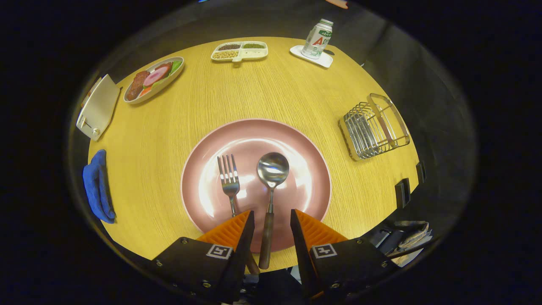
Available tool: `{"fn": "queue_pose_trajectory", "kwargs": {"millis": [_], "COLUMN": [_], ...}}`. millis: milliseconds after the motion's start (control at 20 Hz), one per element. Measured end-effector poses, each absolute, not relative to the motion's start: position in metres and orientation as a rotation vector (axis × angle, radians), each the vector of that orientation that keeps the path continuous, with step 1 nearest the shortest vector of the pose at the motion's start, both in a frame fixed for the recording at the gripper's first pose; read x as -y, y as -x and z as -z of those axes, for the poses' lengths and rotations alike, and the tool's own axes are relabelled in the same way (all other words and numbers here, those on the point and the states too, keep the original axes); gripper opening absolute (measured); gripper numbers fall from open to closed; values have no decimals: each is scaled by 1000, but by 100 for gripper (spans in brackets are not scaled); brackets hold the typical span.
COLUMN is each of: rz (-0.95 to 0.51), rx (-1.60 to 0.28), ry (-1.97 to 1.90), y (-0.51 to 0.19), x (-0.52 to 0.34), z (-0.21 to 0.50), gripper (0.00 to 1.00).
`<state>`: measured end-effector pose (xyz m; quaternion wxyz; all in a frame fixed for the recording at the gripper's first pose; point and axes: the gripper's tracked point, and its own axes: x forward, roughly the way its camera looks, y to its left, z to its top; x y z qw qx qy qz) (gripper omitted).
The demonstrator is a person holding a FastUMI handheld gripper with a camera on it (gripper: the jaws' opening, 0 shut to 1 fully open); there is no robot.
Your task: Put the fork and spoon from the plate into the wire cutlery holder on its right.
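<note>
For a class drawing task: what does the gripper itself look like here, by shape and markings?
The gripper has two wedge-shaped fingers with ribbed faces, tapering toward the tips. Each sits on a dark, angular block fixed with small screws, and each block carries a square black-and-white marker tag.

Round wooden desk (271, 93). At its far edge sat a white divided dish (240, 51) of beans and seeds, and near it a bottle (317, 39) standing upright on a small white tray (326, 60). Further round the edge, an oval dish (154, 79) held sliced meat and greens. Just beside that, a white toaster (98, 107). A blue cloth (97, 186) lay crumpled further along that side.
</note>
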<state>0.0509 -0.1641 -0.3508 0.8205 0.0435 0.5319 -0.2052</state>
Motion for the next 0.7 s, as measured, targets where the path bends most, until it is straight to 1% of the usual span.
{"fn": "queue_pose_trajectory", "kwargs": {"millis": [300,400,450,500,550,600,650,700], "rz": [403,388,382,369,365,356,357,351], "rx": [-1197,-1219,-1234,-1225,-1234,-1238,-1238,-1235], "ry": [-118,-114,-109,-104,-101,-103,-100,-91], "y": [-44,-41,-39,-42,-39,-40,-40,-41], "x": [164,164,163,164,163,162,163,163], "z": [371,376,378,378,376,378,377,376], "gripper": [54,42,40,40,13,13,8,8]}}
